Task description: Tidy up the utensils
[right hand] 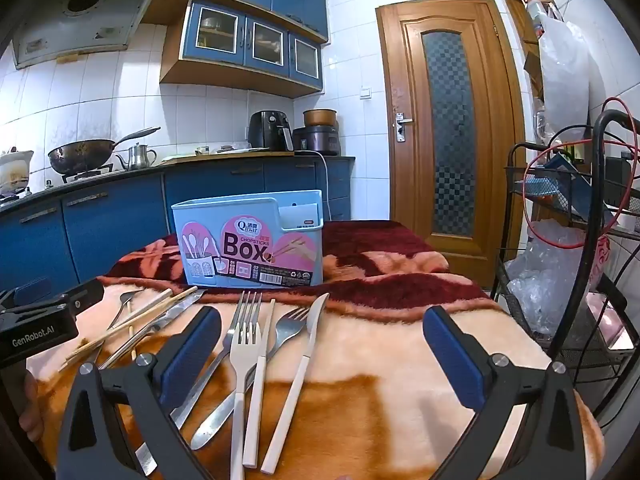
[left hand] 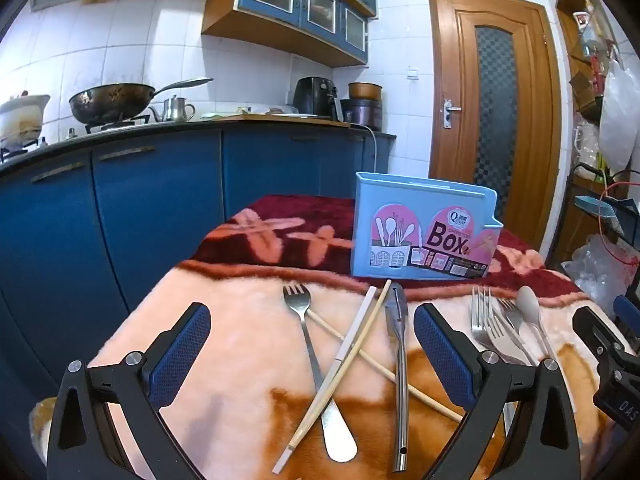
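Both grabbers wide apart, holding nothing: left gripper, right gripper. Forks, chopsticks, knife lie crossed, bottom middle. Blue box stands above, middle. Risk: grabbing one stick drags others; soft blanket lets thin handles slip.

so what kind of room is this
A home kitchen, most likely. A blackened wok sits on a gas stove beside a metal kettle, blue cabinets run under the counter, and an air fryer stands at the tiled wall.
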`<move>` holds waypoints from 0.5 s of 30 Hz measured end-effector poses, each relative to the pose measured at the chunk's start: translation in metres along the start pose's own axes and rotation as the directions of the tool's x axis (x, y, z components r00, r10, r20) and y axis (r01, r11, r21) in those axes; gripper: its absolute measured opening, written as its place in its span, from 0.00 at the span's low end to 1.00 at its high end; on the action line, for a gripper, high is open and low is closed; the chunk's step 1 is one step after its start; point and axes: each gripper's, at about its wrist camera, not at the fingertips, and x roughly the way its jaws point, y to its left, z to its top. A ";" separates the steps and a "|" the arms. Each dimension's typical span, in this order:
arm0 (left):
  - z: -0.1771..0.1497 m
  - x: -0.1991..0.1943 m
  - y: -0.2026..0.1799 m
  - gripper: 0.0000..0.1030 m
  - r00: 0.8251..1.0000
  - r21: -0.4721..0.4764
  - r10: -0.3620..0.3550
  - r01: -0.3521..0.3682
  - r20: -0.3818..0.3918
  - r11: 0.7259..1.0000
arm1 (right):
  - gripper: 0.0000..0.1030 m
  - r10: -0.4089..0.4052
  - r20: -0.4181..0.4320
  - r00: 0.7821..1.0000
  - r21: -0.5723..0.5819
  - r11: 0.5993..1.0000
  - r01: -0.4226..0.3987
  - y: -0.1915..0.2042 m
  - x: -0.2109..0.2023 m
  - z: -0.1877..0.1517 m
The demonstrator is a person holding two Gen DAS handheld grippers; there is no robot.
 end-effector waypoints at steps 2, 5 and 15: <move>0.000 0.000 0.000 0.98 1.000 0.003 0.003 -0.003 -0.002 1.000 | 1.00 -0.001 -0.001 1.000 0.000 1.000 0.001 0.000 0.000 0.000; 0.000 -0.001 0.002 0.98 1.000 0.002 0.002 -0.002 0.001 1.000 | 1.00 -0.001 -0.002 1.000 -0.001 1.000 0.001 0.000 0.000 0.000; 0.000 0.000 0.000 0.98 1.000 0.011 0.005 -0.005 -0.004 1.000 | 1.00 -0.001 -0.002 1.000 0.001 1.000 0.001 0.000 0.000 0.000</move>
